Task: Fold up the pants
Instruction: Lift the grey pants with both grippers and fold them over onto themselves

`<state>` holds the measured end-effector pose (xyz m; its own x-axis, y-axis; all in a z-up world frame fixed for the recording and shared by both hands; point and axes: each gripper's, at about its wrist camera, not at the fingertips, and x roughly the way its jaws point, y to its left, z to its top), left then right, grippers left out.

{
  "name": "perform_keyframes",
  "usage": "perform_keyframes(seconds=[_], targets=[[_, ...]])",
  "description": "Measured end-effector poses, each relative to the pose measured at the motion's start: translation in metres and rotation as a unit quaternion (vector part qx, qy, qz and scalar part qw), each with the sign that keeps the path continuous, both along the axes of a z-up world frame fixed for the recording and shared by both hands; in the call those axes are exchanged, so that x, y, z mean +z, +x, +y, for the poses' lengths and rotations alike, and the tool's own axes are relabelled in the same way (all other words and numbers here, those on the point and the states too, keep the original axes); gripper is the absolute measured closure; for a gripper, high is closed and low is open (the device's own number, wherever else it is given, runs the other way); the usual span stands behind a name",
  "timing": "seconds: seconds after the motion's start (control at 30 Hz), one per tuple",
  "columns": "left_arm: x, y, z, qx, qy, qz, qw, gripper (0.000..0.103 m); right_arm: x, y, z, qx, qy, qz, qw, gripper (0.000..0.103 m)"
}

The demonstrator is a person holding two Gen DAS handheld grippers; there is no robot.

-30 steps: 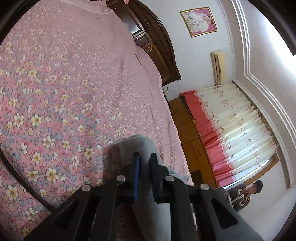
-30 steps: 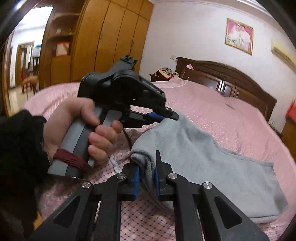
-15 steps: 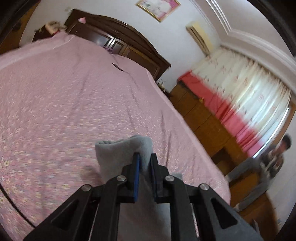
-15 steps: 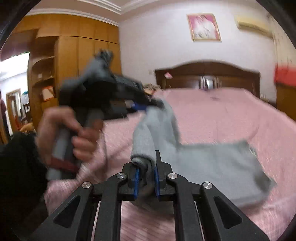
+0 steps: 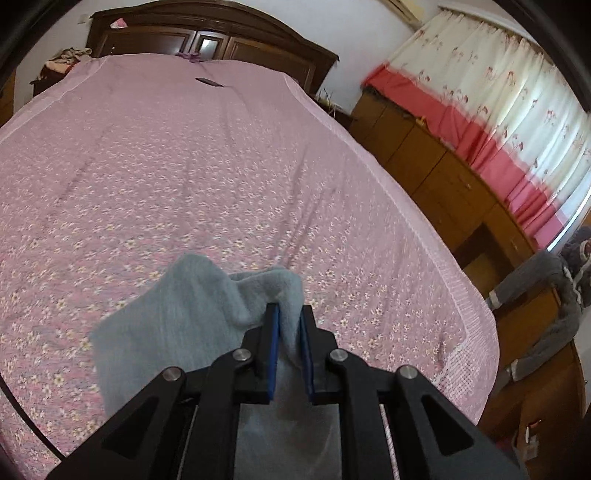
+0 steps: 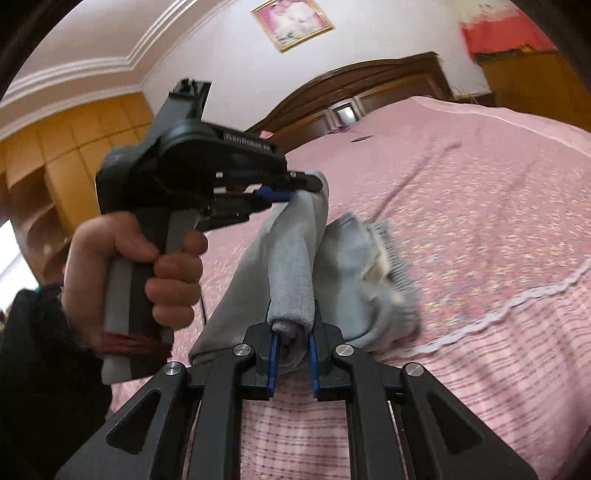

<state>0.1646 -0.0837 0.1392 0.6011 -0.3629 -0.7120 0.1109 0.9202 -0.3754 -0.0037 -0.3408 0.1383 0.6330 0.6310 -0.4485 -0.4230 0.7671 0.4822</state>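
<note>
Nearest the right wrist camera, the right claw [image 6: 291,341] is clamped on a rolled fold of the soft pale grey fleece pants [image 6: 295,266], its blue-padded jaws pinching the cloth at 6 o'clock. From there the fabric rises, off the bed, toward 12 o'clock, where the left claw [image 6: 295,186], gripped by a bare left hand [image 6: 129,269] with a dark sleeve, bites another bunch of the same pants. A ribbed cuff hangs blurred at 3 o'clock of the roll. In the left wrist view, the left claw [image 5: 288,325] is likewise clenched on a grey fold, with the rest of the pants [image 5: 177,317] drooping toward 9 o'clock over the pink flower-printed bedspread [image 5: 166,173]. Farther off stand the dark wooden headboard [image 5: 207,33] at 12 o'clock and the red-and-cream curtains [image 5: 491,107] at 2 o'clock.
</note>
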Motion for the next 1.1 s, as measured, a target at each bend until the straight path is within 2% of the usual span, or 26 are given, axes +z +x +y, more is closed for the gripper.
perform_keyframes(seconds=[0.13, 0.2, 0.3, 0.33, 0.4, 0.47, 0.5, 0.53, 0.57, 0.63, 0.67, 0.7, 0.73, 0.8, 0.87, 0.93, 1.0, 1.07, 1.1], targets=[[-0.004, 0.010, -0.010, 0.001, 0.002, 0.013, 0.9999, 0.092, 0.002, 0.011, -0.020, -0.027, 0.024, 0.028, 0.999, 0.090], [-0.011, 0.015, -0.018, -0.004, 0.003, 0.022, 0.9997, 0.091, -0.002, 0.019, -0.029, -0.037, 0.040, 0.061, 0.997, 0.090], [-0.030, 0.028, -0.031, -0.036, -0.002, 0.050, 0.9981, 0.088, -0.015, 0.028, -0.039, -0.052, 0.054, 0.117, 0.990, 0.090], [-0.039, 0.033, -0.035, -0.052, 0.001, 0.072, 0.9961, 0.088, -0.018, 0.029, -0.043, -0.056, 0.062, 0.125, 0.989, 0.089], [-0.043, 0.031, -0.028, -0.054, -0.017, 0.094, 0.9940, 0.088, -0.018, 0.029, -0.048, -0.079, 0.062, 0.120, 0.988, 0.076], [-0.027, 0.012, -0.013, -0.045, -0.033, 0.069, 0.9960, 0.083, -0.010, 0.028, -0.053, -0.104, 0.045, 0.097, 0.989, 0.032], [-0.017, -0.001, -0.005, -0.044, -0.032, 0.046, 0.9974, 0.075, -0.003, 0.028, -0.057, -0.117, 0.035, 0.082, 0.989, 0.026], [-0.005, -0.022, 0.006, -0.044, -0.025, 0.010, 0.9987, 0.065, 0.005, 0.027, -0.062, -0.128, 0.037, 0.063, 0.989, 0.025], [0.004, -0.046, 0.016, -0.042, -0.012, -0.029, 0.9986, 0.062, 0.015, 0.026, -0.067, -0.133, 0.045, 0.036, 0.989, 0.025], [0.005, -0.084, 0.025, -0.033, 0.019, -0.069, 0.9969, 0.063, 0.030, 0.030, -0.067, -0.110, 0.058, 0.017, 0.992, 0.025], [-0.001, -0.097, 0.026, -0.038, 0.033, -0.069, 0.9964, 0.067, 0.034, 0.034, -0.062, -0.089, 0.058, 0.022, 0.994, 0.025], [-0.010, -0.108, 0.025, -0.045, 0.042, -0.065, 0.9960, 0.080, 0.038, 0.042, -0.054, -0.063, 0.050, 0.039, 0.996, 0.026], [-0.022, -0.120, 0.023, -0.054, 0.051, -0.059, 0.9955, 0.084, 0.042, 0.046, -0.046, -0.039, 0.039, 0.048, 0.997, 0.032], [-0.038, -0.139, 0.021, -0.059, 0.056, -0.066, 0.9945, 0.084, 0.046, 0.053, -0.027, -0.010, 0.002, 0.047, 0.999, 0.043], [-0.045, -0.164, 0.022, -0.056, 0.058, -0.106, 0.9910, 0.071, 0.039, 0.063, -0.011, -0.004, -0.037, 0.068, 0.997, 0.050], [-0.052, -0.189, 0.023, -0.058, 0.063, -0.155, 0.9842, 0.027, 0.017, 0.078, 0.006, 0.004, -0.069, 0.110, 0.992, 0.051], [-0.060, -0.209, 0.020, -0.068, 0.078, -0.191, 0.9761, 0.024, -0.008, 0.087, 0.016, -0.007, -0.094, 0.152, 0.984, 0.051], [-0.070, -0.206, 0.014, -0.085, 0.109, -0.171, 0.9755, 0.025, -0.020, 0.089, 0.015, -0.016, -0.087, 0.158, 0.983, 0.051], [-0.075, -0.204, 0.012, -0.085, 0.119, -0.164, 0.9756, 0.032, -0.023, 0.091, 0.015, -0.016, -0.078, 0.154, 0.985, 0.051]])
